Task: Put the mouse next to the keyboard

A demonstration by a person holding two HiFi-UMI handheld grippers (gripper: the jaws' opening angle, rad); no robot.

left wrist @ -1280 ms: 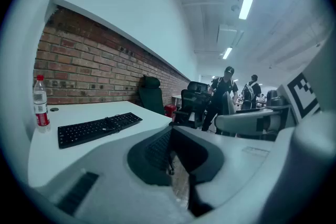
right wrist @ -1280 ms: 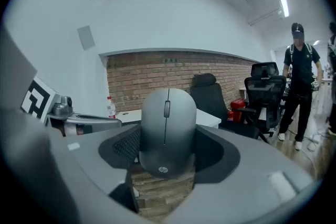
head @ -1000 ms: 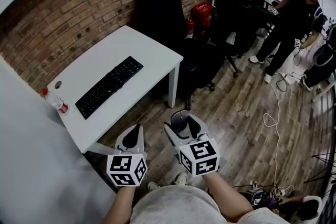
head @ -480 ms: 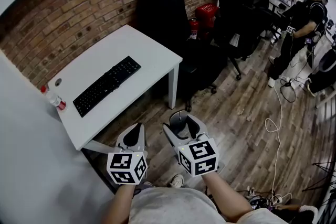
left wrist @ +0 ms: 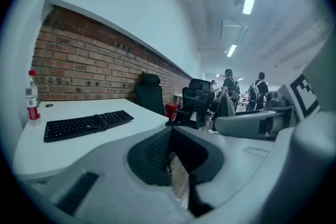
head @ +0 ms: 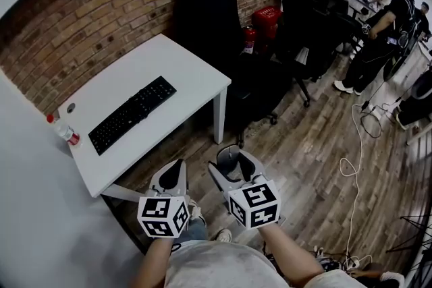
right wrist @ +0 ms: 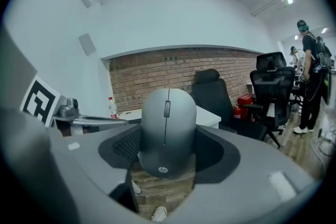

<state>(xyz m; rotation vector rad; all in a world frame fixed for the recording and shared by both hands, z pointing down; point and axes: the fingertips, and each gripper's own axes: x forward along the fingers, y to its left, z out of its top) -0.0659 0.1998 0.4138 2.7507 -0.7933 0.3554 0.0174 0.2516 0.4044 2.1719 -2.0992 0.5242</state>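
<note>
A grey mouse (right wrist: 166, 131) sits clamped between the jaws of my right gripper (head: 231, 160), held over the wooden floor just off the white table's near corner; the same mouse (head: 229, 158) shows from above in the head view. A black keyboard (head: 131, 115) lies across the middle of the white table (head: 175, 64), to the upper left of both grippers. The keyboard (left wrist: 86, 124) also shows in the left gripper view. My left gripper (head: 173, 174) is shut with nothing in it, beside the right one and close to the table's front edge.
A bottle (head: 62, 131) with a red label stands at the table's left end. Black office chairs (head: 206, 7) crowd behind and right of the table. People (head: 385, 30) stand at the far right, and a white cable (head: 352, 165) lies on the floor.
The table and keyboard have slid slightly left and down in the head view as I shift. Both grippers keep their pose, the mouse still held. The people at the far right have moved.
</note>
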